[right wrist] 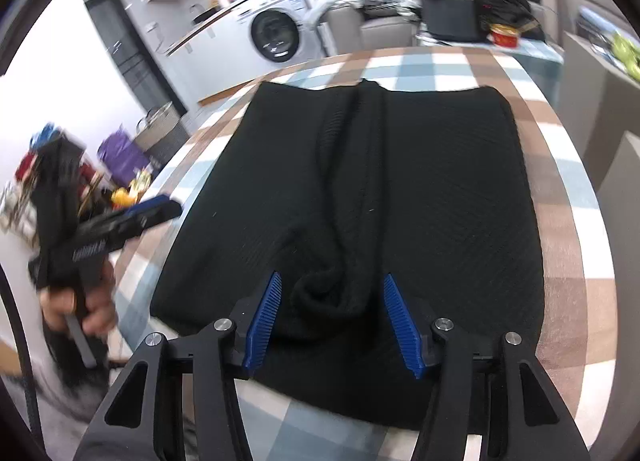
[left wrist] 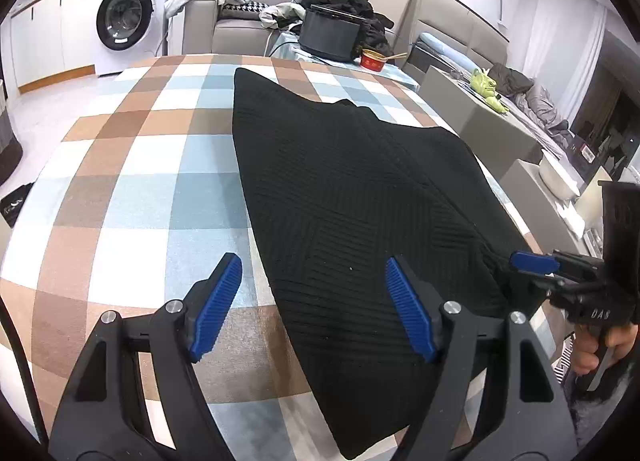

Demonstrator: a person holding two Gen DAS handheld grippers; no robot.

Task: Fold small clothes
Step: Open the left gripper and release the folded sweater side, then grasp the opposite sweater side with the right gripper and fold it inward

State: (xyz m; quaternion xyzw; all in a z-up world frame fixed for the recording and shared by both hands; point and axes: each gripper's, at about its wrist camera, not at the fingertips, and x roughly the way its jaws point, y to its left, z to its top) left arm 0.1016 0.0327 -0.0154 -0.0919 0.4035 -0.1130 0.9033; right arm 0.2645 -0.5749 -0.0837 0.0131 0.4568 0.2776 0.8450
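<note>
A black ribbed knit garment [left wrist: 352, 197] lies flat on the checked tablecloth [left wrist: 152, 189], with both sides folded in to a raised ridge down its middle [right wrist: 352, 181]. My left gripper [left wrist: 314, 305] is open over the garment's near left edge, holding nothing. My right gripper [right wrist: 332, 321] is open above the garment's near end, its pads either side of a rolled bump of fabric without touching it. The right gripper also shows at the right edge of the left wrist view [left wrist: 536, 263]. The left gripper shows blurred at the left of the right wrist view [right wrist: 152, 207].
Beyond the table's far edge stand a black bin [left wrist: 332, 35], a red bowl [left wrist: 374, 59] and a pile of dark clothes [left wrist: 352, 1]. A washing machine [left wrist: 128, 17] stands at the back left. Grey boxes [left wrist: 480, 121] stand to the right.
</note>
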